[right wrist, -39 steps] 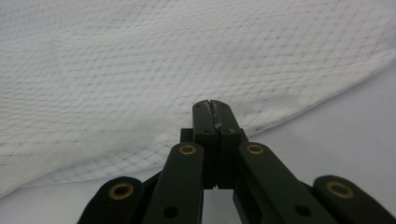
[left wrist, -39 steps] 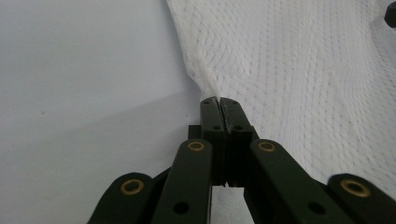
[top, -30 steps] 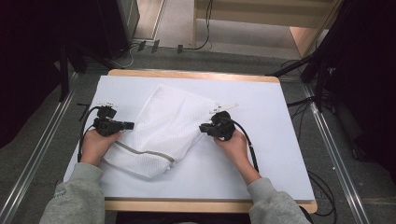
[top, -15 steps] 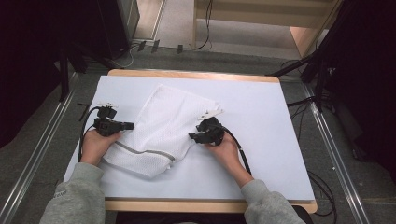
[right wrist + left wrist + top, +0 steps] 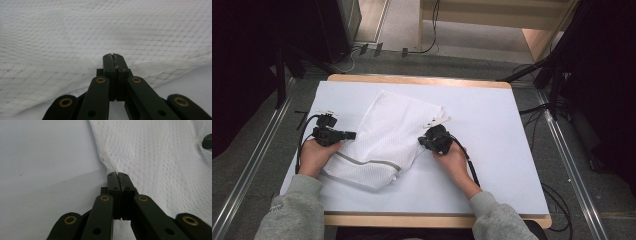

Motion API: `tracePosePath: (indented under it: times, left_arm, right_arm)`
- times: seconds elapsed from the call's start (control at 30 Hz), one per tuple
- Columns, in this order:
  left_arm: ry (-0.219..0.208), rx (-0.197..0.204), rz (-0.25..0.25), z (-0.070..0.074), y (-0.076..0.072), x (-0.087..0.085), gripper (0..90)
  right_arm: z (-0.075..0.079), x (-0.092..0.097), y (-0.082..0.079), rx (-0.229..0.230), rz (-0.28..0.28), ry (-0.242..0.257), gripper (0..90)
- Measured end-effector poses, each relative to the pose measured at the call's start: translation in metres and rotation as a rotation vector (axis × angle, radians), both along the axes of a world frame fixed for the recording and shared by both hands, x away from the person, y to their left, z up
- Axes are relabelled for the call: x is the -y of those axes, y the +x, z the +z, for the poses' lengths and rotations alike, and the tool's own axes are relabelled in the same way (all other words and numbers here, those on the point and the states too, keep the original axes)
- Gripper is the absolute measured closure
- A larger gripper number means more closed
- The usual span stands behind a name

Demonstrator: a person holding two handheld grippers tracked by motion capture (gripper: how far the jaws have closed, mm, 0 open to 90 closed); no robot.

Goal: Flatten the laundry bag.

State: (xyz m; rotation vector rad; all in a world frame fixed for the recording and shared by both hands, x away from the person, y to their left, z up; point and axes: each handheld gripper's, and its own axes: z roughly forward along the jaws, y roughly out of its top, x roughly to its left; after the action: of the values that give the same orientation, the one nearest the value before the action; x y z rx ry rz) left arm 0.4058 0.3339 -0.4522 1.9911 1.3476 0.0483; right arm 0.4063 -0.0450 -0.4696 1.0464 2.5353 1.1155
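A white mesh cloth (image 5: 384,137) is lying folded and crumpled on the white table (image 5: 492,125), spreading from the table's centre toward 8 o'clock. A grey band (image 5: 362,161) is running across its lower part.

The left gripper (image 5: 349,135) is sitting at the cloth's 9 o'clock edge, held in the person's left hand (image 5: 314,156), with its cable looping out toward 10 o'clock. In the left gripper view, its jaws are pressing together with no gap, and the cloth's edge (image 5: 110,167) is puckering right at their tips, so they are pinching the fabric there. A dark bit of the other gripper (image 5: 207,141) is peeking in at 3 o'clock of that view.

The right gripper (image 5: 424,141) is sitting at the cloth's 3 o'clock edge, held in the right hand (image 5: 452,157), with a small white tag (image 5: 439,121) lying just past it toward 12 o'clock. In the right gripper view, the jaws are likewise closing fully, and the mesh (image 5: 100,37) is bunching up around and over their tips, gripping the cloth's edge.

Grey sleeves (image 5: 294,210) are coming in from 6 o'clock.
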Motion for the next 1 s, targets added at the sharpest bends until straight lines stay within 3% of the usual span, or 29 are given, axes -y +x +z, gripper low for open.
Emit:
tracePosePath:
  times: [0.43,0.6,0.73,0.83,1.0]
  left_arm:
    - [-0.047,-0.011,-0.049,0.002,-0.008,0.011,90.0]
    - [-0.017,-0.007,-0.061,0.003,-0.014,0.017,90.0]
    - [-0.02,-0.011,-0.027,0.0,-0.012,0.012,90.0]
    - [-0.003,-0.011,-0.012,0.0,-0.012,0.011,90.0]
    - [-0.014,-0.019,0.007,-0.001,-0.011,0.005,89.8]
  right_arm:
    - [0.007,0.031,0.048,-0.035,-0.079,0.016,90.0]
    - [0.005,0.035,0.066,-0.033,-0.097,0.024,90.0]
    - [0.0,0.031,0.066,-0.05,-0.081,0.024,89.2]
    - [0.009,0.034,0.061,-0.059,-0.079,0.043,79.9]
    - [0.029,0.049,0.033,-0.033,-0.062,0.08,75.8]
